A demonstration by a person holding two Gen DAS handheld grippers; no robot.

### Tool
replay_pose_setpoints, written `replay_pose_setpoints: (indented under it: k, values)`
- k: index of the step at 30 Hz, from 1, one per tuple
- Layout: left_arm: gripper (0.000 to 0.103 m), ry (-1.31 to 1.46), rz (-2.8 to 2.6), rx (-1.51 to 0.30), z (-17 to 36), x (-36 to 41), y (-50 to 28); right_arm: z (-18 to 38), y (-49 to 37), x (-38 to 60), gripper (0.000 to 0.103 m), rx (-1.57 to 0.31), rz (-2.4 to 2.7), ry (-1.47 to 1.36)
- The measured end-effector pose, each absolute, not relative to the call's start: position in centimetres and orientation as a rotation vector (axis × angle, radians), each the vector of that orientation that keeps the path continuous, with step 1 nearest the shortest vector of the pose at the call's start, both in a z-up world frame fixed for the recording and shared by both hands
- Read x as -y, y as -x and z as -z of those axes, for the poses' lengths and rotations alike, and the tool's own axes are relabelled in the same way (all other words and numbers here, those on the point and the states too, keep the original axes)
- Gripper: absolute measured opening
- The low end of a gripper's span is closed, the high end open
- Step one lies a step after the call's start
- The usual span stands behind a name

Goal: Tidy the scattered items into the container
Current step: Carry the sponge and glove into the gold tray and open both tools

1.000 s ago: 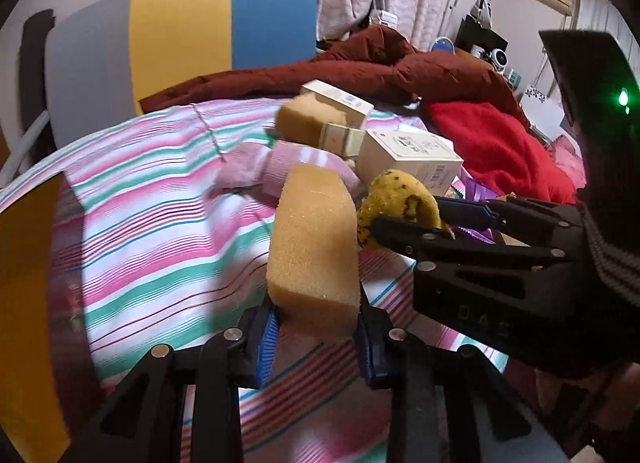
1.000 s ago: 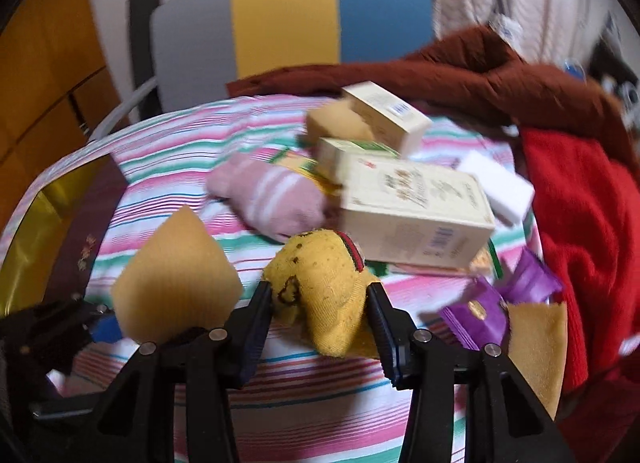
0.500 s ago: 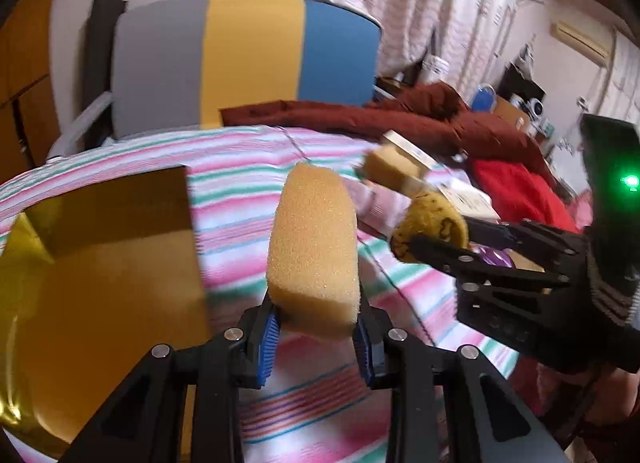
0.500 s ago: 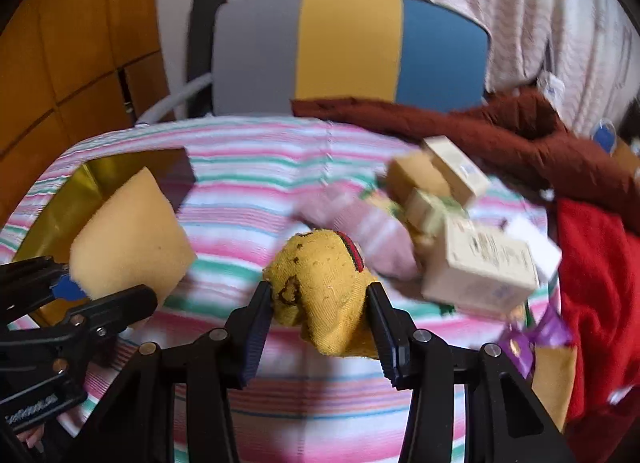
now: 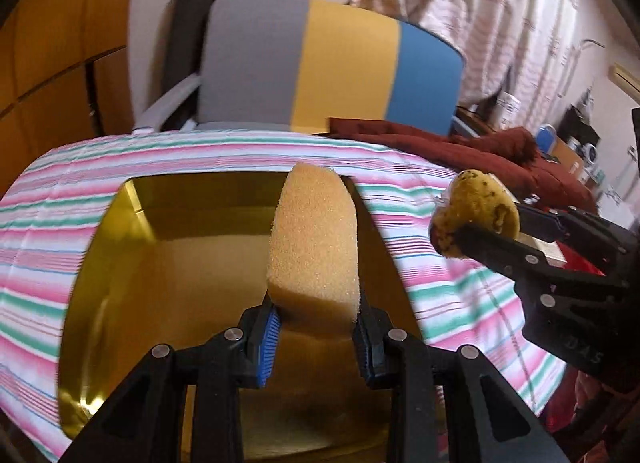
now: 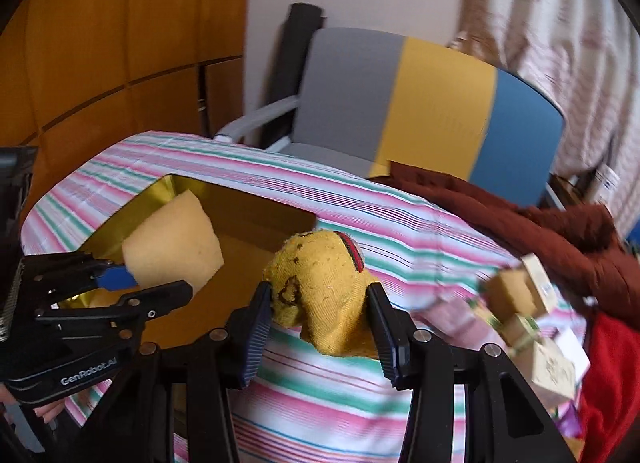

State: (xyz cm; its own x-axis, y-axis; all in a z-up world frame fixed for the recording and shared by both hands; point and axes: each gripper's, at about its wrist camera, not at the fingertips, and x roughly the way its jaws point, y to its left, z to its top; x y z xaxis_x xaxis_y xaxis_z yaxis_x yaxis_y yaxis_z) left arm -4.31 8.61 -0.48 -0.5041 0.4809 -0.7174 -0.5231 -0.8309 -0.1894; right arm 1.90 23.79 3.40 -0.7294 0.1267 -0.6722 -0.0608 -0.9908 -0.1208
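Note:
My left gripper is shut on a tan sponge block, held upright over the shiny gold box set into the striped cloth. The right wrist view shows the same sponge and left gripper hanging above the gold box. My right gripper is shut on a yellow sock with dark marks and a red-green cuff. It hangs just right of the box's rim, over the cloth. From the left wrist, the sock and right gripper sit to the right.
A striped pink, green and white cloth covers the surface. Small cartons and another sponge lie at the right. Dark red fabric and a red cloth lie beyond. A grey, yellow and blue chair stands behind.
Both grippers have swung left with their loads, away from the pile of cartons. The gold box has come under the left gripper's sponge, and the sock has reached its right rim.

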Motion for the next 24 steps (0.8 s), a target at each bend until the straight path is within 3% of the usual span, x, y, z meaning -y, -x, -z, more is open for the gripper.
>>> replay_pose_setpoints:
  k: [12,24]
  values:
    - [0.032,1.234,-2.375,-0.066,3.0,-3.8,10.9,-0.6,6.0,-19.3,0.048,0.171,-2.871,1.299]
    - [0.034,1.337,-2.472,-0.138,4.6,-3.8,16.6,2.4,14.0,-18.7,0.050,-0.078,-2.858,1.491]
